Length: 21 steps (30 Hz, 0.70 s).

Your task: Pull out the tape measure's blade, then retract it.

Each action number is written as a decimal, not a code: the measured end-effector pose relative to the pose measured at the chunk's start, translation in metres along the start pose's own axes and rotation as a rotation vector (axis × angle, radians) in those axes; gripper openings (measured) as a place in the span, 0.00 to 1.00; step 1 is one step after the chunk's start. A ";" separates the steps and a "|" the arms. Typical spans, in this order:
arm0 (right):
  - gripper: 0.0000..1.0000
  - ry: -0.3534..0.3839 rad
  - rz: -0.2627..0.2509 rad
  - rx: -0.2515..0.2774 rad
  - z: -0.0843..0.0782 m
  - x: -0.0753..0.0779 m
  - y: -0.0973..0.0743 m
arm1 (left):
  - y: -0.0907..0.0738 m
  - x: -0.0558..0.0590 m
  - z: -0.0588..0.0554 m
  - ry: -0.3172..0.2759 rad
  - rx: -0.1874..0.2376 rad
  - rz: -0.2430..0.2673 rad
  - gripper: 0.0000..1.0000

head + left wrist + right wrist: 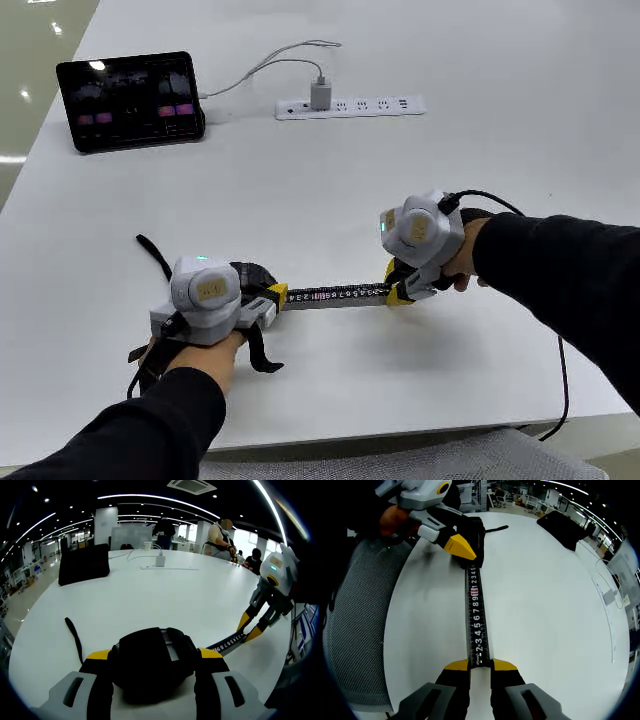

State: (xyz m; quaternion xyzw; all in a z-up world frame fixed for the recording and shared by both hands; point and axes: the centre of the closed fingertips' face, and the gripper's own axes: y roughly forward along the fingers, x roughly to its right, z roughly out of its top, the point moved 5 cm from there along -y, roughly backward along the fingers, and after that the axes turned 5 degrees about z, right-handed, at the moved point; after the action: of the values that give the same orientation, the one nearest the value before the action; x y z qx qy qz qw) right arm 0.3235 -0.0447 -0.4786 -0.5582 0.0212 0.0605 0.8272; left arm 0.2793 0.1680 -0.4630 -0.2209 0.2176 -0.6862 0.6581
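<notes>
A black tape measure case (152,662) sits clamped between the yellow-tipped jaws of my left gripper (154,656), low on the white table; in the head view the case (252,277) lies just right of that gripper (262,297). Its dark numbered blade (335,295) runs out to the right across the table. My right gripper (398,290) is shut on the blade's end, and in the right gripper view the blade (477,620) stretches from my jaws (480,666) up to the case (470,530). A black wrist strap (75,639) trails left of the case.
A dark tablet (130,100) stands at the back left of the table (300,190). A white power strip (350,106) with a plugged charger and cable lies at the back centre. The table's front edge (400,430) is close to my arms. People stand far behind.
</notes>
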 end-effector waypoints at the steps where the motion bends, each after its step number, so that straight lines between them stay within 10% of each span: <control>1: 0.12 -0.001 0.000 0.000 0.001 0.000 0.000 | 0.000 0.000 0.000 0.000 0.000 -0.001 0.61; 21: 0.12 -0.031 0.004 -0.003 0.009 -0.002 0.004 | 0.000 0.000 0.001 -0.001 -0.001 -0.003 0.61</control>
State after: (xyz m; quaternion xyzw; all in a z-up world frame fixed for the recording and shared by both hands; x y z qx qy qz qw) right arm 0.3209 -0.0346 -0.4786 -0.5582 0.0093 0.0706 0.8266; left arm 0.2795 0.1677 -0.4625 -0.2219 0.2175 -0.6869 0.6570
